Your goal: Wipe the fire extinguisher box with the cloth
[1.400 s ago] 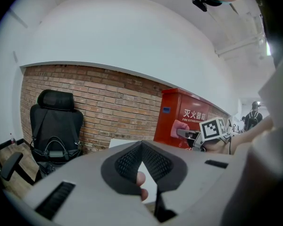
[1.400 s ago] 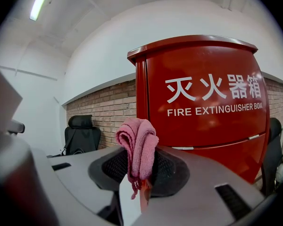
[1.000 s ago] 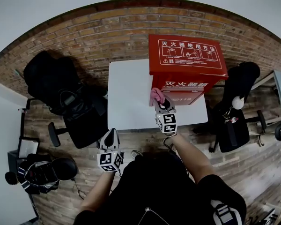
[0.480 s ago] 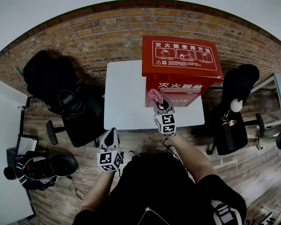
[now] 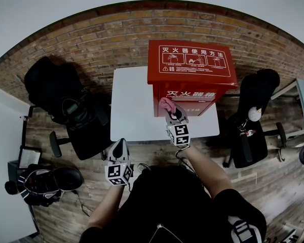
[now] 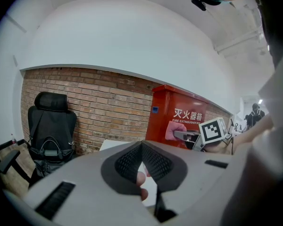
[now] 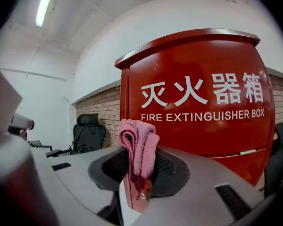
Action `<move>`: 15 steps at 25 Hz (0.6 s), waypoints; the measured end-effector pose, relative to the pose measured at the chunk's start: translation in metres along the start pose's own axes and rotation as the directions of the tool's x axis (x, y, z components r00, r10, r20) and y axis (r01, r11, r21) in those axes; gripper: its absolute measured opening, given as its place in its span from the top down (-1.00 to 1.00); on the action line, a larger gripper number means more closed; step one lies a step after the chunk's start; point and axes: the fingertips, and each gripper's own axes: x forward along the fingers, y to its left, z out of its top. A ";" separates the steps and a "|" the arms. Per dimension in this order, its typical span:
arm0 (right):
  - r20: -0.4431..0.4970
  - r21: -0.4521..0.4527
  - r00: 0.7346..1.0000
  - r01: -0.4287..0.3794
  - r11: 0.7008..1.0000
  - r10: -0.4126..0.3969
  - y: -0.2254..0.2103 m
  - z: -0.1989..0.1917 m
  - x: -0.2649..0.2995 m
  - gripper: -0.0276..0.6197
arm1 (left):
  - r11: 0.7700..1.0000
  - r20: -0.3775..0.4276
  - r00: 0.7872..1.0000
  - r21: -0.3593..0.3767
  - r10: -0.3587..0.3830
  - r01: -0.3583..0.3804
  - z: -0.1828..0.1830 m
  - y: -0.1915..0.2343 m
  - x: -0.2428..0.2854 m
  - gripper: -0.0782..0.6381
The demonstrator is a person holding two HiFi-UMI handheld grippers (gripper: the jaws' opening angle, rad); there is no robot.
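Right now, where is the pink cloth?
In the head view, the pink cloth is pinched in the tongs of the right gripper, just right of centre, by the front left edge of the red fire extinguisher box, over the white table.

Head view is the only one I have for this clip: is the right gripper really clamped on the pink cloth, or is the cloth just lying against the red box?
Observer: Clamped. The right gripper view shows the right gripper shut on the cloth, with a folded bunch sticking up between its jaws.
Operator: And the other one, is it carrying anything?
Observer: No. In the left gripper view the left gripper has its jaws together with nothing between them.
Operator: What is the cloth facing?
Observer: The front of the box, the face printed FIRE EXTINGUISHER BOX in white, close to that face's left edge.
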 end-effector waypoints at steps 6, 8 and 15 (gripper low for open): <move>0.000 -0.005 1.000 -0.009 1.000 0.009 -0.005 0.000 -0.002 0.57 | 1.000 -0.001 1.000 0.003 -0.006 0.006 0.001 -0.010 0.006 0.73; 0.000 -0.004 1.000 -0.013 1.000 0.013 -0.007 0.000 -0.004 0.57 | 1.000 -0.004 1.000 0.003 -0.007 0.007 0.002 -0.013 0.007 0.73; -0.003 -0.015 1.000 -0.015 1.000 0.015 -0.016 -0.001 -0.008 0.57 | 1.000 -0.007 1.000 0.007 -0.003 0.003 -0.001 -0.023 0.010 0.73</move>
